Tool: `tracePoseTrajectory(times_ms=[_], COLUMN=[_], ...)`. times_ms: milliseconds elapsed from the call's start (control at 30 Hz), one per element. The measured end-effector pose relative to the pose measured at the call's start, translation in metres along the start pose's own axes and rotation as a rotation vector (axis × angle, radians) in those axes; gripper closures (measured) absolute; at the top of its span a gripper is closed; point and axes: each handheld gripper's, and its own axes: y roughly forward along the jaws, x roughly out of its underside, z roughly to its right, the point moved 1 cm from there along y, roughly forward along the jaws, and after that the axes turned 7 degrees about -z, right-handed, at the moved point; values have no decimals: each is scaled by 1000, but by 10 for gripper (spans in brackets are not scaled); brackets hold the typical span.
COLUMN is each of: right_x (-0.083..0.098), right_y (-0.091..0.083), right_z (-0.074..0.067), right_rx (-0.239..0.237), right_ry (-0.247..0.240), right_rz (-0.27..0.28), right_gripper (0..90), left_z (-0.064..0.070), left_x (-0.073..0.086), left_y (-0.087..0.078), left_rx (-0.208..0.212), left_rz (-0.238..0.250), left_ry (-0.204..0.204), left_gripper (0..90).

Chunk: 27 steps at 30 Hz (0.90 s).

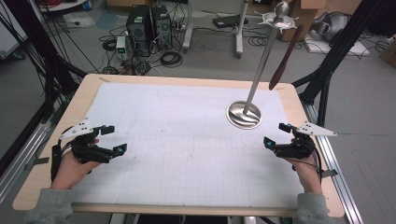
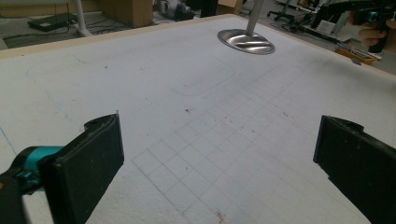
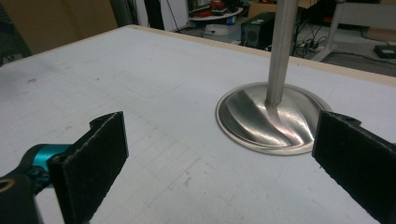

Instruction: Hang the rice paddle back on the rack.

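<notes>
The right gripper (image 1: pixel 276 134) rests low on the white mat (image 1: pixel 187 140) with its jaws spread wide and nothing between them, and just ahead of it, a little toward its outer jaw, stands the metal stand (image 3: pixel 273 119). In the right gripper view the round base sits flat on the mat, near the jaws but not touching either. The pole (image 1: pixel 262 60) rises from the middle of that base; its long axis runs up and away from the gripper, leaning slightly outward in the high view, and ends in a hook top (image 1: pixel 279 18) from which a dark brown strip (image 1: pixel 285 58) hangs, pointing down, free of the table. The left gripper (image 1: pixel 111 139) lies well apart on the far side of the mat, jaws also spread and empty. To do the reach well, I would judge it best to raise the right gripper toward the hanging strip, square the jaws across its flat width, and close gently so the stand is not tipped.
</notes>
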Motion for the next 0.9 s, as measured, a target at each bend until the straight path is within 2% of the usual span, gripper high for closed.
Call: tracePoseTrajectory(times_ms=[133, 467, 700, 900], right_x=[1, 13, 22, 26], right_y=[0, -2, 0, 0], right_z=[-4, -9, -13, -12], right_rx=[-3, -8, -13, -14], right_ry=[-10, 22, 17, 44], right_rz=[5, 20, 11, 17], right_gripper=[25, 25, 25, 25], left_z=[-1, -1, -2, -2], left_x=[0, 0, 1, 2], left_y=[0, -1, -1, 1], left_rx=[-2, -2, -4, -4], left_rz=[5, 7, 4, -5], left_ry=[-2, -3, -2, -5], left_gripper=[22, 22, 22, 22])
